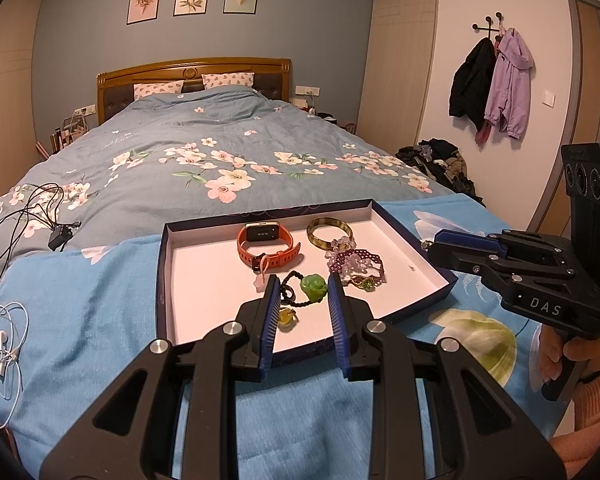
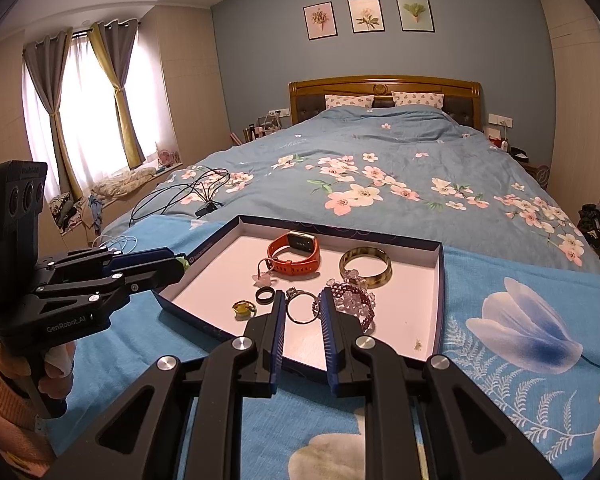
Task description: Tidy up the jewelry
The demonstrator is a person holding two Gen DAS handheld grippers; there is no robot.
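A: Two grippers are hovering at the near edge of the tray (image 1: 414,236), and both sets of jaws are standing narrowly parted, holding nothing.

B: Where is the jewelry sitting?

A: All of it is lying loose inside the tray on the bed. The watch (image 1: 266,245) is resting toward the far side, with the bangle (image 1: 329,233) just to its right. The purple bracelet (image 2: 354,300) is piling up near the right gripper (image 2: 302,312), beside a thin ring (image 2: 301,307). A green charm (image 1: 313,287) on a dark cord is lying just ahead of the left gripper (image 1: 300,290), and a yellow ring (image 2: 244,308) and a black ring (image 2: 265,294) are sitting toward the near left.

B: So how far along is it looking?

A: Barely started, I'm judging. Pieces are touching and overlapping, nothing is being lifted, and most of the sorting is remaining.
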